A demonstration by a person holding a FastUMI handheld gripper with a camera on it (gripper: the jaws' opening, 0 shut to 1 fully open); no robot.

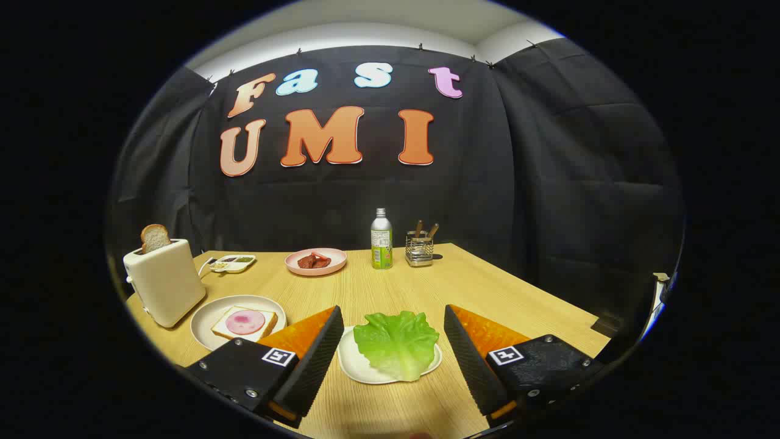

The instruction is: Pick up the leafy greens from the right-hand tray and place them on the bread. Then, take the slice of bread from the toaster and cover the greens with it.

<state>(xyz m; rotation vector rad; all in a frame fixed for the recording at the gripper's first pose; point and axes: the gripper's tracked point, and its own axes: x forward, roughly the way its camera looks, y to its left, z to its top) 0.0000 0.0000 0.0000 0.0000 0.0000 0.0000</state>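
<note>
One gripper spread wide, lettuce between fingers

Gripper view: one gripper (393,338), fingers spread wide apart, touching nothing. One leafy greens (396,342) piece lies on one small white tray (359,366), between the fingers. One round plate (210,314) beside the left finger holds one bread slice (244,323) with a pink round slice on top. One toaster (164,280) beside that plate, one toast slice (155,237) standing up in it. Farther back: one pink plate (315,261), one bottle (381,239), one wire holder (419,249), one small divided dish (233,263). Light wood table (487,286); black cloth wall behind.
</note>
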